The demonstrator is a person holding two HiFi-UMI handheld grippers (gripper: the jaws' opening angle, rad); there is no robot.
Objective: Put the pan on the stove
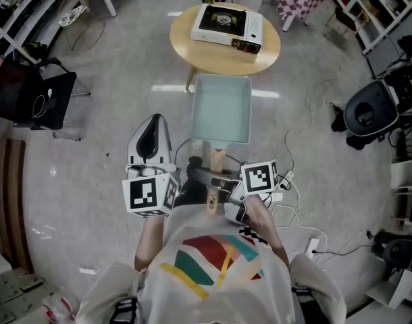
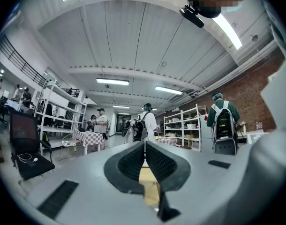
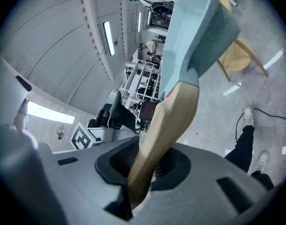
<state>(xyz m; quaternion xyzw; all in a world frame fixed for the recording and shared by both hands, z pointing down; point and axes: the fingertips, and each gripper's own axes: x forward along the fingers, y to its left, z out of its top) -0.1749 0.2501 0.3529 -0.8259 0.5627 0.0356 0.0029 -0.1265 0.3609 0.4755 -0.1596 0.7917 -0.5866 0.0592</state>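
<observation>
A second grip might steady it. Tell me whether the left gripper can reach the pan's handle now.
Probably yes. The left gripper is beside the handle with nothing between them, and bare wood shows ahead of the right gripper. The left jaws, now shut, must open first.

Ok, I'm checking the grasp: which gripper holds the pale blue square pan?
The right gripper, shut on the wooden handle of the pan; the left gripper is shut with nothing between its jaws.
</observation>
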